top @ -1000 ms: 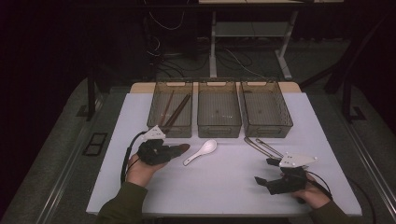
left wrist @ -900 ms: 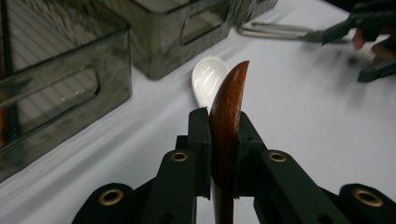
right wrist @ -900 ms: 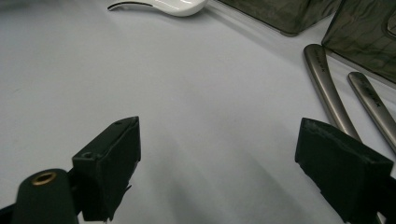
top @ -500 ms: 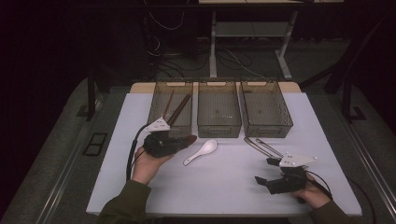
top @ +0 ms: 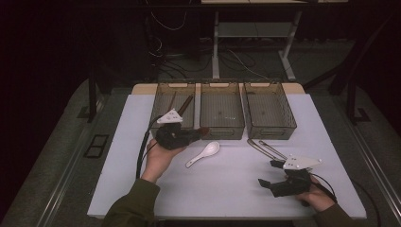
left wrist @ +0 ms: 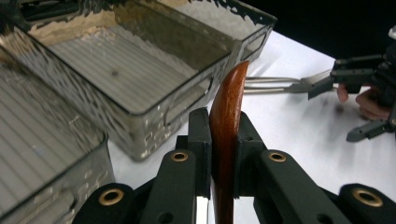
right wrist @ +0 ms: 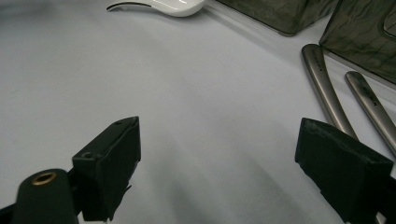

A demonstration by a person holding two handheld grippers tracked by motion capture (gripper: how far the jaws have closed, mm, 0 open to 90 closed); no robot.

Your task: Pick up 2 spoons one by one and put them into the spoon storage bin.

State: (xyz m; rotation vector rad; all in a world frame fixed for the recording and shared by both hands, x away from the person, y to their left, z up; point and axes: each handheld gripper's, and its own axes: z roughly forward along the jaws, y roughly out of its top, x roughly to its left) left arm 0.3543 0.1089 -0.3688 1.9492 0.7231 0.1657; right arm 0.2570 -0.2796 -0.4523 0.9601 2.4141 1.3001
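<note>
My left gripper (top: 193, 135) is shut on a brown wooden utensil (left wrist: 227, 116), held above the table just in front of the left bin (top: 161, 108) and the middle bin (top: 221, 127). The utensil's rounded end (top: 204, 129) sticks out past the jaws toward the middle bin. A white ceramic spoon (top: 204, 153) lies on the table just right of that hand. My right gripper (top: 266, 173) stands open low over the table at the front right, nothing between its fingers (right wrist: 116, 158). Metal tongs (top: 266, 149) lie just beyond it.
Three smoky clear bins stand in a row at the back; the left one holds dark wooden utensils (top: 184, 104), and the right bin (top: 269, 127) looks bare. The white spoon (right wrist: 163, 5) and the tongs (right wrist: 327, 93) lie ahead of the right gripper. The white table (top: 227, 189) ends near the hands.
My left gripper has moved away from the person and a little right, toward the bins, carrying the wooden utensil. The right gripper has stayed where it was.
</note>
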